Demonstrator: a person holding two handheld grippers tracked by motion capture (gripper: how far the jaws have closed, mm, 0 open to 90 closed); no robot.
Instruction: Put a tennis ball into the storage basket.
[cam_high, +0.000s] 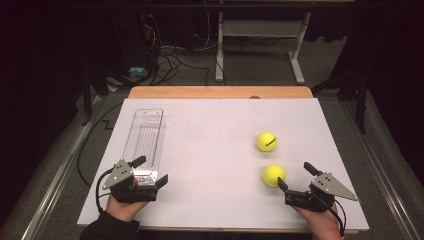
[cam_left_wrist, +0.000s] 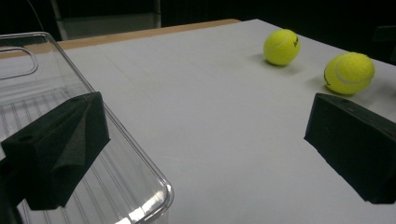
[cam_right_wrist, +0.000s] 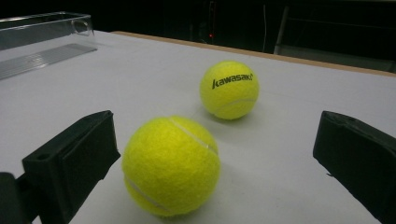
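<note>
Two yellow tennis balls lie on the white sheet. The near ball rests just ahead of my right gripper, close to its left jaw; the jaws stand wide open and do not press it. The far ball carries black lettering. A clear plastic tray lies lengthwise at the left. My left gripper is open at the tray's near end, one jaw over the tray and one over the sheet. Both balls appear far off in the left gripper view.
The sheet covers a wooden table whose far edge shows bare. Beyond it, on the dark floor, are cables and a white desk frame. The tray shows at the far left of the right gripper view.
</note>
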